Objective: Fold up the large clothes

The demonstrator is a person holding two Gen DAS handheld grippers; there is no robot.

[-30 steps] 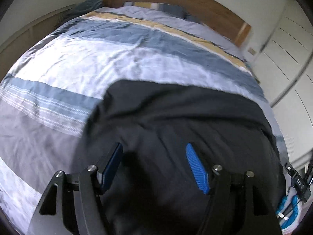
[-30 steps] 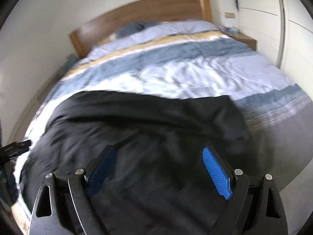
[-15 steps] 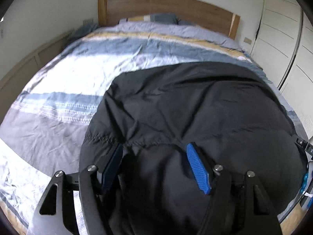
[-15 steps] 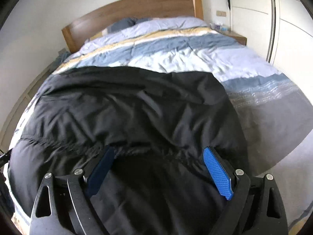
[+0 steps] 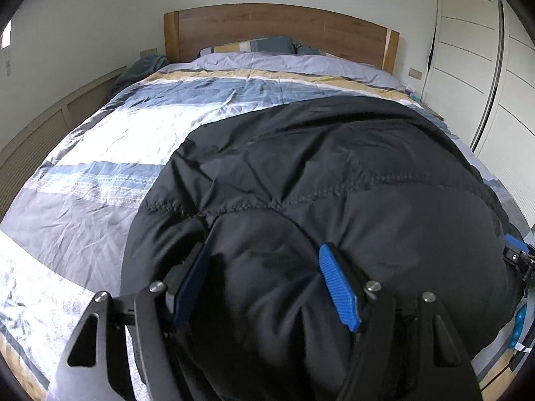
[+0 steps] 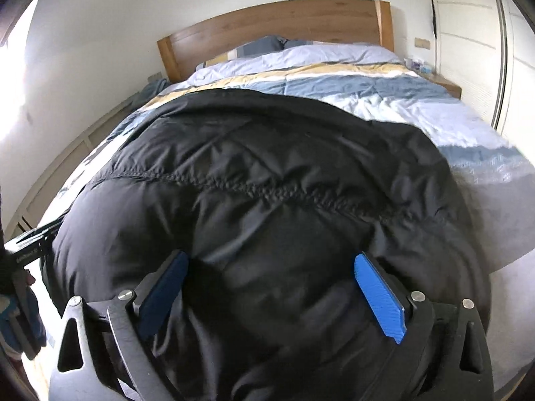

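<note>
A large black quilted jacket (image 5: 334,180) lies spread on the striped bed and also fills the right wrist view (image 6: 267,173). My left gripper (image 5: 264,267) is low at the jacket's near edge, jaws apart, with puffy black fabric bulging between the blue pads (image 5: 337,287). My right gripper (image 6: 271,274) is also at the near edge, jaws wide apart, with fabric between the pads (image 6: 378,290). Neither pair of pads is pressed together. The right gripper's tip shows at the right edge of the left wrist view (image 5: 518,257).
The bed has a blue, white and yellow striped duvet (image 5: 140,140), pillows (image 5: 254,45) and a wooden headboard (image 5: 281,26). White wardrobe doors (image 5: 485,67) stand to the right. A low panelled wall ledge (image 5: 43,133) runs along the left. A bedside table (image 6: 441,82) is at the far right.
Both grippers have dropped lower and come in at the jacket's near edge, so the jacket fills more of each view. Fabric now bulges between both pairs of pads. The jaws stay apart.
</note>
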